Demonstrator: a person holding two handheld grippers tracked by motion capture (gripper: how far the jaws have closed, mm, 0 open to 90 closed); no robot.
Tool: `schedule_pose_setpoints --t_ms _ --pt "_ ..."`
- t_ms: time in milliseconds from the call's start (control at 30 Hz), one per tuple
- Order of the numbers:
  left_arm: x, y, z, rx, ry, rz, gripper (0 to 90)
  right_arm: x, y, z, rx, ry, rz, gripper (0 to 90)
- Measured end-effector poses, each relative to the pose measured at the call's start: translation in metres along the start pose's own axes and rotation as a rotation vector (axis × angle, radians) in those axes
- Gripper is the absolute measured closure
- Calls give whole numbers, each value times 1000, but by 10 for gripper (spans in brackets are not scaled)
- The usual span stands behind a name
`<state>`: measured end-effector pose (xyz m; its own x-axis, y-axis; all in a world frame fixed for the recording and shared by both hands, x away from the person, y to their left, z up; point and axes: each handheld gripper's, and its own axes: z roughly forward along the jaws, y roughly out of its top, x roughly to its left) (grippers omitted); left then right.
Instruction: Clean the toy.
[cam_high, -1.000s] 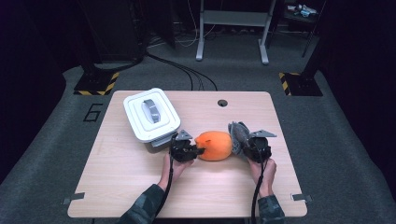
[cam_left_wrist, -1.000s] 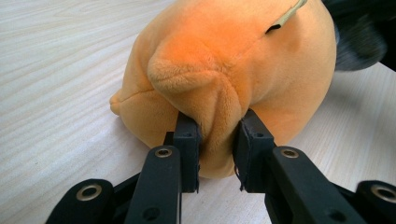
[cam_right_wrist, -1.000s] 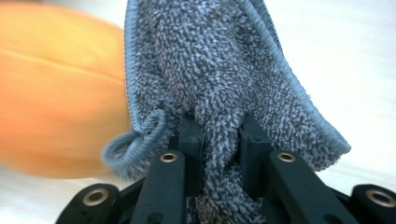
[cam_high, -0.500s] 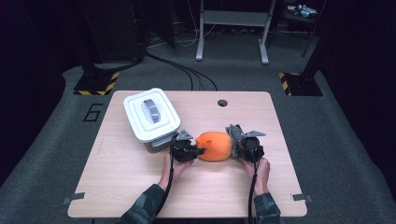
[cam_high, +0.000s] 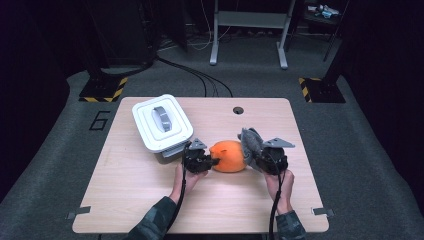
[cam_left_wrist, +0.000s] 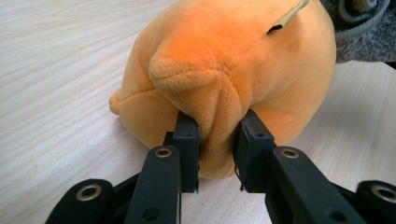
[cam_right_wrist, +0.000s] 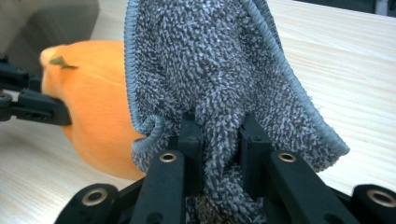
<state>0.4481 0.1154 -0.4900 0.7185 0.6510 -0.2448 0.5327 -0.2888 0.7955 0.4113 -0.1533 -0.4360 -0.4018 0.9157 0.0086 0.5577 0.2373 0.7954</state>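
Orange plush toy (cam_left_wrist: 224, 70): we pinch a fold between the left gripper (cam_left_wrist: 217, 140) jaws. Grey cloth (cam_right_wrist: 224, 79): clenched in our right gripper (cam_right_wrist: 219, 140). Wiping step in hand; next, we judge, press cloth against plush.

One readable mark: a large digit "6" (cam_high: 100, 120) on the grey floor (cam_high: 60, 150), just off the left edge of the surface (cam_high: 135, 200), near its far-left corner. It reads upright from the high view. Nothing legible on the things on the surface, and both gripper views carry no text either.
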Motion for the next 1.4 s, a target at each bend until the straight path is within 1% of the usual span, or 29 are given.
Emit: schedule_pose_setpoints --t_ms 33,67,133,167,267,300,367,400,433,467,500,567,633,667,700,733,767,833,867,933,967,1000,1033,1067,1133,1200,1267,1300,1400 --pt "0 0 0 3 -3 1 728 2 -2 12 31 -12 1 746" --pt "1 0 0 5 -6 5 728 -1 -4 17 44 -6 3 746" --pt "-1 1 1 6 -3 7 728 -8 -10 28 60 0 47 746" --pt "-2 1 2 4 -5 9 728 -13 -14 33 67 4 70 746" --pt "-3 2 3 7 -5 9 727 -20 -20 42 105 -8 86 746" --pt "-2 3 2 8 -3 6 728 -24 -23 47 114 6 94 745" --pt "-1 3 2 9 -7 8 727 -30 -27 54 157 -5 103 744" --pt "-1 3 2 6 -4 7 727 -32 -29 56 166 9 121 744" --pt "-2 3 2 9 -4 11 727 -34 -31 55 158 7 115 743" --pt "-3 3 2 5 -3 4 727 -34 -31 51 153 -1 122 743" --pt "-3 3 2 6 -3 0 726 -35 -30 44 127 -3 105 743" --pt "-3 4 1 6 -4 9 725 -32 -23 26 74 -21 115 742" --pt "-3 6 1 12 -7 13 724 -24 -14 7 18 -9 93 742" --pt "-3 6 1 9 -9 6 723 -18 -9 0 -1 -6 71 742" --pt "-3 7 2 9 -5 13 719 -11 -5 -5 -15 13 55 741" --pt "-3 8 1 9 -12 16 710 -4 -1 -6 -16 37 37 740" --pt "-3 8 1 8 -11 17 698 4 3 -4 0 49 13 739" --pt "-3 8 0 10 -8 27 651 7 4 4 16 45 -16 739" --pt "-2 7 -1 5 -20 29 607 6 3 9 28 36 -10 740" --pt "-2 6 -3 -8 -50 53 517 0 1 16 34 42 19 740" --pt "-3 5 -4 -15 -47 86 466 -3 0 18 36 38 31 740" --pt "-5 3 -4 -17 -48 92 422 -7 -1 19 39 30 40 740" --pt "-6 2 -3 -27 -46 113 397 -9 -2 20 38 29 47 740" --pt "-7 0 -2 -25 -35 124 395 -11 -3 21 42 23 48 740" --pt "-10 -1 4 -23 -21 149 415 -15 -3 23 41 23 52 740" --pt "-11 -1 7 -38 -5 171 486 -18 -3 25 48 24 64 740" --pt "-13 0 8 -50 -4 177 566 -20 -2 26 48 14 64 740" --pt "-12 0 9 -45 -11 182 614 -21 -2 27 47 17 68 740" --pt "-10 -2 9 -53 -30 136 732 -21 -3 26 37 17 69 740"
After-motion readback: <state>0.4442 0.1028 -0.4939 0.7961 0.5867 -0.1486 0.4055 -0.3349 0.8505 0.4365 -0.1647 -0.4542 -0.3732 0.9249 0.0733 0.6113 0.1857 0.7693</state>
